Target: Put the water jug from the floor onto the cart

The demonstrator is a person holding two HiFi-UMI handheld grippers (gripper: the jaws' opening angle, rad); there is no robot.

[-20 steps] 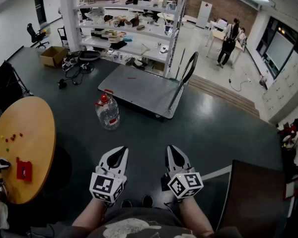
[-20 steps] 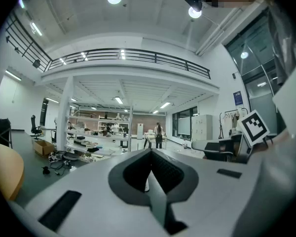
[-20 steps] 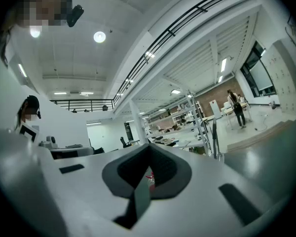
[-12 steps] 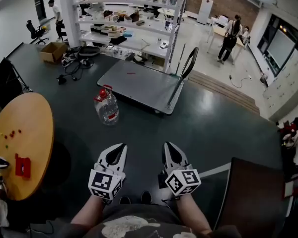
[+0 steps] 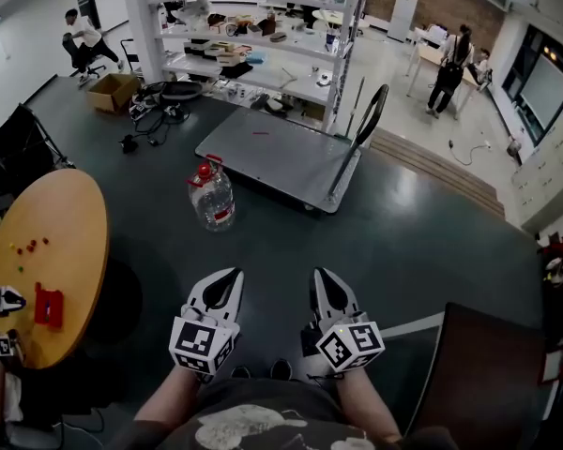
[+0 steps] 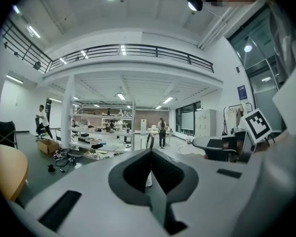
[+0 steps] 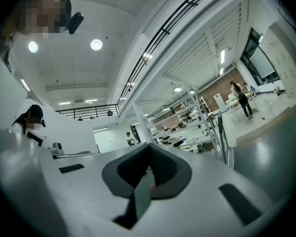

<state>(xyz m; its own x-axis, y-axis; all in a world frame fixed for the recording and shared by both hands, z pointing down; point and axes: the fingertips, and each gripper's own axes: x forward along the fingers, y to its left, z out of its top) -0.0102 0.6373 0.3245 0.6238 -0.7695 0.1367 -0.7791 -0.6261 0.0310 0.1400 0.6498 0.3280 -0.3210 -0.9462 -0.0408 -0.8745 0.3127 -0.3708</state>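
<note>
The clear water jug (image 5: 211, 198) with a red cap stands upright on the dark floor, just in front of the cart's near left corner. The cart (image 5: 272, 154) is a flat grey platform with a black push handle (image 5: 361, 131) at its right end, and nothing lies on it. My left gripper (image 5: 232, 277) and right gripper (image 5: 321, 276) hover side by side low in the head view, well short of the jug, both shut and empty. In the left gripper view the left gripper (image 6: 150, 156) has its jaws together. The right gripper (image 7: 149, 151) looks the same in its own view.
A round wooden table (image 5: 70, 223) with a red block (image 5: 49, 306) stands at the left. Behind the cart are a white shelving rack (image 5: 253, 45), a cardboard box (image 5: 113, 90) and floor cables (image 5: 155, 118). A dark panel (image 5: 488, 373) lies bottom right. People stand far back.
Both grippers stay shut and side by side. The jug and cart have only shifted a little in the head view. A person at the back left has come into sight and moved left.
</note>
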